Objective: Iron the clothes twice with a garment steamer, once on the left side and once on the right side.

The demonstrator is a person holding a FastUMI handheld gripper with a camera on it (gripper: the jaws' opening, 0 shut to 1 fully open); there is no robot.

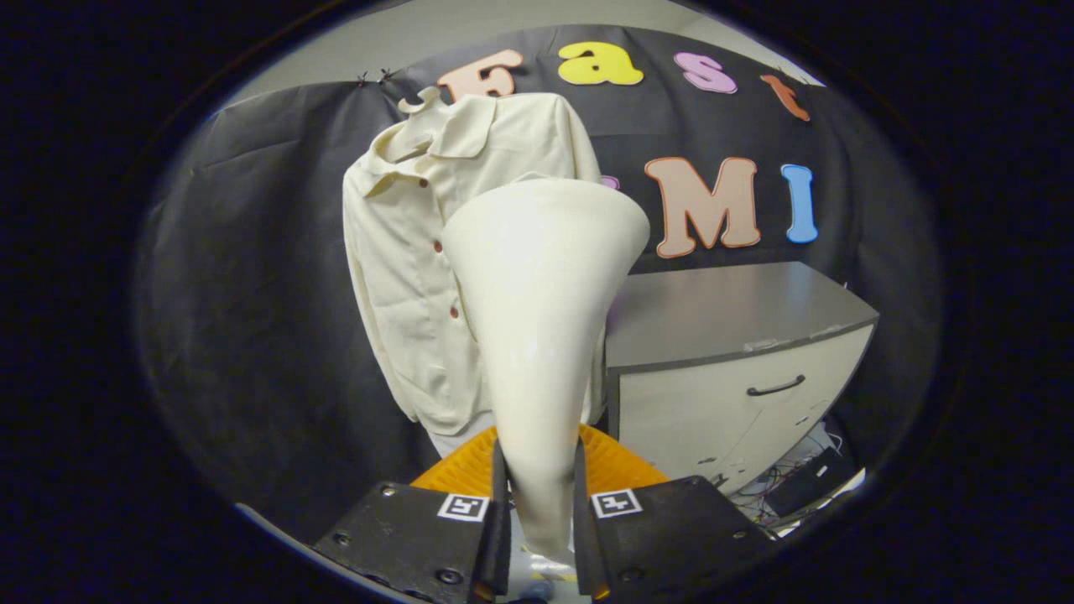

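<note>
A cream button-up shirt hangs on a hanger against the black cloth wall, beyond the fingers and a little left of them. The garment steamer, a cream funnel-shaped head narrowing to a handle, stands upright between my fingers. My gripper is shut on the steamer's narrow handle, both fingers pressing its sides. The wide steamer head covers the right part of the shirt front. I cannot tell if the head touches the cloth.
A grey-topped cabinet with a white drawer front and a dark handle stands to the right of the shirt. Cables and a dark box lie on the floor at its right foot.
</note>
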